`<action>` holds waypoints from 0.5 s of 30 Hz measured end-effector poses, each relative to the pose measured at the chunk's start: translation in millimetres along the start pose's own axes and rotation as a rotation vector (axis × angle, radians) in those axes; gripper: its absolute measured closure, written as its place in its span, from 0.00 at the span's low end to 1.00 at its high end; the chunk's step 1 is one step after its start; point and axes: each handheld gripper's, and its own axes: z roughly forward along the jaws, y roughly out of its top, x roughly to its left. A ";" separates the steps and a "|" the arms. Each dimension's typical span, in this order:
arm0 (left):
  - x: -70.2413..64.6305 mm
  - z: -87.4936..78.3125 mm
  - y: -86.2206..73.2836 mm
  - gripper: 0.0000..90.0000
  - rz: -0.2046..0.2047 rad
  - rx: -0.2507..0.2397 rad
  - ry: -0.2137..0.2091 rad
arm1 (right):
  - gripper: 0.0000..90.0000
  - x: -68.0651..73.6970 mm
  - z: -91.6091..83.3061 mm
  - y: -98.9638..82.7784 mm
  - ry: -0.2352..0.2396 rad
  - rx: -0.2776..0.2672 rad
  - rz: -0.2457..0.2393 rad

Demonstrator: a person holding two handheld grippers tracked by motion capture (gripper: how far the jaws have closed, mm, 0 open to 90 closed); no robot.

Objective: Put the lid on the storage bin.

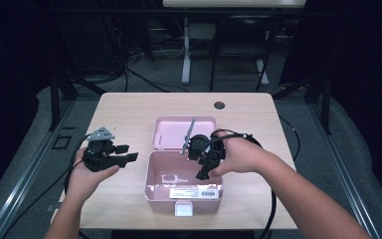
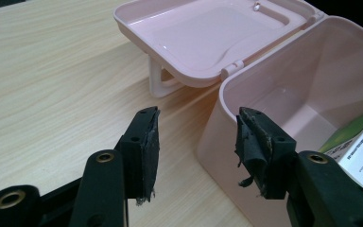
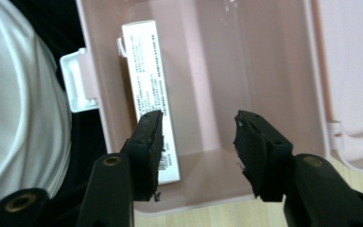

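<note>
Near the table's (image 1: 129, 107) front edge sits one pink box (image 1: 151, 174), lid (image 1: 166, 133) thrown back flat behind it, with one white carton (image 1: 195, 192) lying along its front wall. The right gripper (image 1: 202, 172) hangs over the box's inside, jaws wide and empty, carton below its left jaw. The left gripper (image 1: 129, 153) waits just left of the box, jaws wide, gripping nothing.

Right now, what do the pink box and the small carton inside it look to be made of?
Pink box: likely moulded plastic, smooth and slightly glossy, with rounded rims and a hinged lid. Carton: apparently printed cardboard, white, sharp folded edges, fine text and a barcode.
</note>
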 end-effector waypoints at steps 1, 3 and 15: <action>-0.2 0.2 0.0 0.56 0.000 0.001 -0.002 | 0.58 -1.2 -0.6 -0.7 -0.001 -0.003 0.004; -1.3 0.7 0.2 0.57 0.000 0.006 -0.005 | 0.59 -3.7 -1.7 -2.8 -0.007 -0.009 0.017; -7.6 3.7 1.6 0.62 0.015 0.018 -0.042 | 0.59 -15.5 -2.6 -15.0 0.001 -0.021 0.101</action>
